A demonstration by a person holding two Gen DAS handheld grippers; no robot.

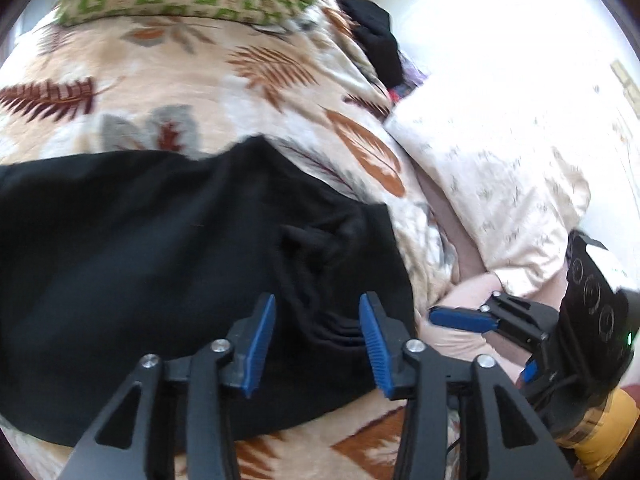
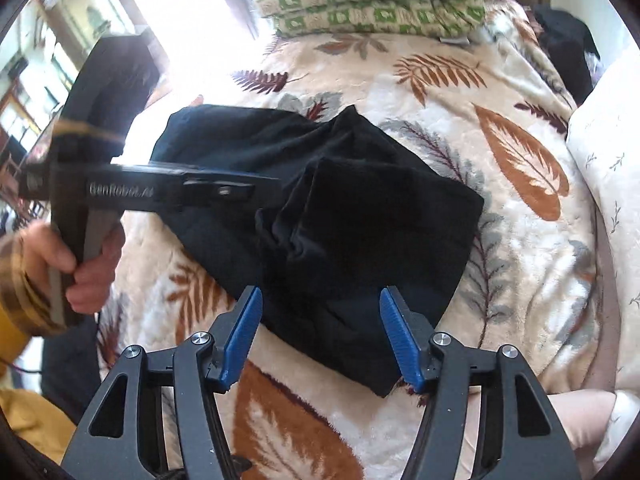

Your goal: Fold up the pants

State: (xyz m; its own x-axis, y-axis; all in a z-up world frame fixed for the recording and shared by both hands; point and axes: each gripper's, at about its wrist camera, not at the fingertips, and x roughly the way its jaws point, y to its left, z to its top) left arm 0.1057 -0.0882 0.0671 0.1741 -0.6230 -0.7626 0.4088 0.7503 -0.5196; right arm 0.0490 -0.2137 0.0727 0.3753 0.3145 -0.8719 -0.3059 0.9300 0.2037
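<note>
Black pants lie folded into a bundle on a leaf-print blanket; they also show in the right wrist view. My left gripper is open and empty, just above the bunched waistband end. My right gripper is open and empty, hovering over the near corner of the bundle. The right gripper also shows at the right edge of the left wrist view. The left gripper shows side-on in the right wrist view, over the pants' left part.
A green-checked pillow lies at the far end of the blanket. A cream pillow lies to the right. Dark clothing is piled at the far right. A bright window is at the far left.
</note>
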